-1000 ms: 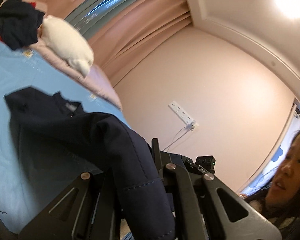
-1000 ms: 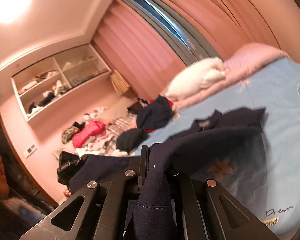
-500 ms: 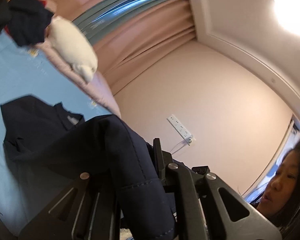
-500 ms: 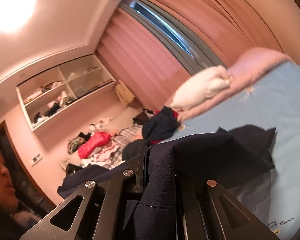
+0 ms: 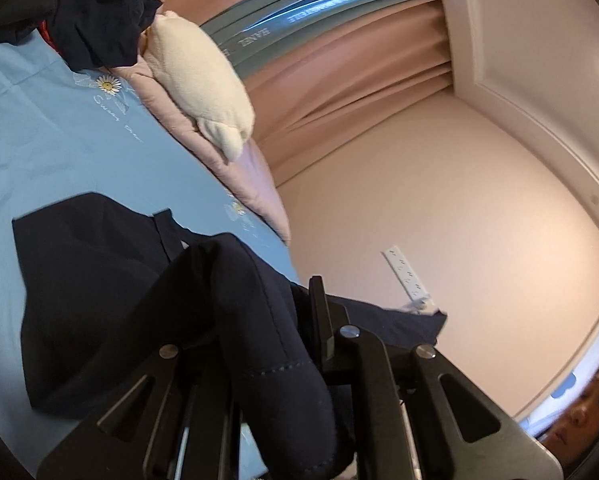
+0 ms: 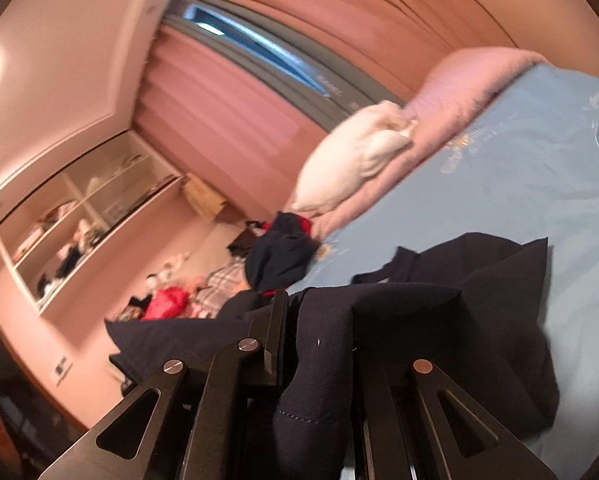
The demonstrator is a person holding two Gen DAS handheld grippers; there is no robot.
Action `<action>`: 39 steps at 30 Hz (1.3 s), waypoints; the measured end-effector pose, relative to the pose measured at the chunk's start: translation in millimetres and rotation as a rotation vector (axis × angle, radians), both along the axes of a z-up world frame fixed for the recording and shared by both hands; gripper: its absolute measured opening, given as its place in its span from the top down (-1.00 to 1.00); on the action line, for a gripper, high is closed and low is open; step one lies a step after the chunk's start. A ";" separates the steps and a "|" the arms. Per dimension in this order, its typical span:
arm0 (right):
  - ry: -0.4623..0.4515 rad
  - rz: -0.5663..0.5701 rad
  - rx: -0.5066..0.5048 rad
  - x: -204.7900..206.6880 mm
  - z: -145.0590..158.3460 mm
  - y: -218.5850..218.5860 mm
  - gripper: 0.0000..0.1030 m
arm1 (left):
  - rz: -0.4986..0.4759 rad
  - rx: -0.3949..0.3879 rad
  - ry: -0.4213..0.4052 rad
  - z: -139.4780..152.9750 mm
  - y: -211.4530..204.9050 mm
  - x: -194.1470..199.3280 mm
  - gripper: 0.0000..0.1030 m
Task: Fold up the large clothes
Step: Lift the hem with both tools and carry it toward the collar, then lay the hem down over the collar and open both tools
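Note:
A large navy garment [image 5: 99, 280] lies partly spread on the light blue bed sheet [image 5: 59, 140], its near hem lifted and folded over towards the far part. My left gripper [image 5: 267, 308] pinches one stitched corner of that hem; its jaws are opening slightly, with the cloth still draped between them. In the right wrist view the same navy garment [image 6: 479, 280] bunches on the sheet [image 6: 519, 180], and my right gripper [image 6: 319, 312] is shut on the other hem corner. The cloth hides one finger of each gripper.
A cream pillow [image 5: 203, 76] lies on a pink quilt [image 5: 251, 184] at the bed's far side, next to a heap of dark clothes [image 5: 99, 20]. A power strip [image 5: 407, 276] hangs on the wall. Shelves [image 6: 87, 216] and more heaped clothes [image 6: 167, 300] stand beyond the bed. A person [image 5: 587, 408] is close by.
Both grippers have carried the lifted hem forward and slightly down over the garment, rolling as they went. The fold now covers more of the spread part.

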State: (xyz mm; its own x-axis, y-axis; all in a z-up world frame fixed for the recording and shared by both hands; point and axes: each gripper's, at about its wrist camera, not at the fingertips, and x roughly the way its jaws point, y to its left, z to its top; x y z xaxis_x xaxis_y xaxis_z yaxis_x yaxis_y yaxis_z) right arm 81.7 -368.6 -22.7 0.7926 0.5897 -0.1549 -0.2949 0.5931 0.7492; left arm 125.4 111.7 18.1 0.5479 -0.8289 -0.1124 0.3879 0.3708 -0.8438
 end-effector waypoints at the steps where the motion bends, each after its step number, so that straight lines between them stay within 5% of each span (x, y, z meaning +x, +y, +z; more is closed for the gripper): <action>1: 0.015 -0.005 0.002 6.1 -2.6 -3.4 0.85 | 0.010 0.006 0.013 -2.5 -1.9 11.7 0.79; 12: 0.267 -0.064 0.067 76.6 -59.1 -31.2 0.85 | 0.102 -0.008 0.239 -68.8 0.5 105.6 0.82; 27: 0.568 -0.082 0.014 124.1 -105.8 -28.2 0.85 | 0.198 0.073 0.570 -146.9 6.3 156.1 0.75; 30: 0.613 -0.076 0.105 127.8 -116.5 -36.5 0.69 | 0.212 0.029 0.660 -160.9 6.5 165.2 0.74; 34: 0.677 -0.075 0.226 127.9 -124.9 -46.8 0.54 | 0.228 -0.054 0.729 -172.4 12.3 169.0 0.43; 37: 0.673 -0.079 0.307 126.8 -116.7 -51.3 -0.01 | 0.238 -0.107 0.710 -163.2 16.4 171.6 -0.17; 39: 0.648 -0.089 0.364 127.8 -108.5 -54.9 -0.45 | 0.266 -0.103 0.689 -152.2 17.9 176.3 -0.36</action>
State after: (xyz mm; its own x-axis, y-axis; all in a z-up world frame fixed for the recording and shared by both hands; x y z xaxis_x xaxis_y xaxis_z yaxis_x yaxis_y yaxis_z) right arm 209.4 -423.5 -131.2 0.6561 0.6308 -0.4143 0.3096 0.2756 0.9100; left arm 301.7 129.6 -134.1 0.5655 -0.7028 -0.4316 -0.3332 0.2840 -0.8991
